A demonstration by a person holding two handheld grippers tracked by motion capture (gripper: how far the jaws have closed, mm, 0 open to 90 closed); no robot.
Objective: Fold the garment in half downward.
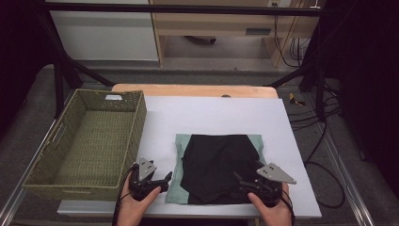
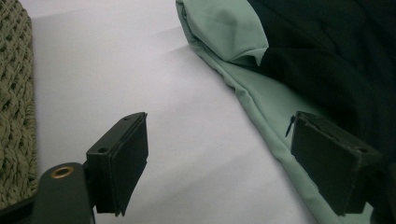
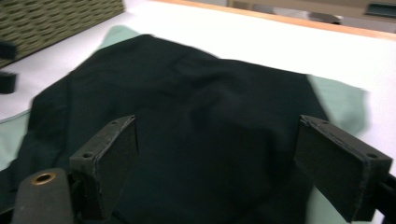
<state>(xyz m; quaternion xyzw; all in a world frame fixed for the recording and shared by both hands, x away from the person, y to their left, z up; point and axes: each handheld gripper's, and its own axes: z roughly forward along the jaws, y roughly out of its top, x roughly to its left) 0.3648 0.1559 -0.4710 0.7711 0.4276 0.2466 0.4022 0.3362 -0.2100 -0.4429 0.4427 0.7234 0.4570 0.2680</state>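
High view shows a black garment point(image 1: 217, 167) lying folded on top of a pale green cloth point(image 1: 180, 157), both spread on the white table cover point(image 1: 211, 115). The left gripper point(image 1: 162, 181) sits just off the stack's near left corner, its jaws spread and pointing toward the green edge, with nothing between them. The right gripper point(image 1: 242, 181) rests over the near right part of the black garment, its jaws likewise spread wide and its grey three-cornered plate on top. A hand point(image 1: 134, 209) grips the left tool from below, and another hand point(image 1: 270, 212) grips the right one.

Left gripper view has the two black pads point(image 2: 126, 158) standing well apart above bare white cover; the green cloth point(image 2: 261, 100) runs diagonally past the right-hand pad, which stands over its edge, though contact cannot be judged. The black garment point(image 2: 336, 51) lies beyond that, ahead and to the right of the tool. A woven green basket point(image 2: 16, 102) rises to the left of the tool.

Right gripper view looks along its open pads point(image 3: 112, 163) over the black garment point(image 3: 205, 116), which stretches ahead of and beneath the tool without being pinched. Green cloth point(image 3: 343, 100) peeks out ahead to the right, and the basket point(image 3: 56, 16) stands far ahead to the left. In the high view the basket point(image 1: 56, 181) lies just left of the left gripper.
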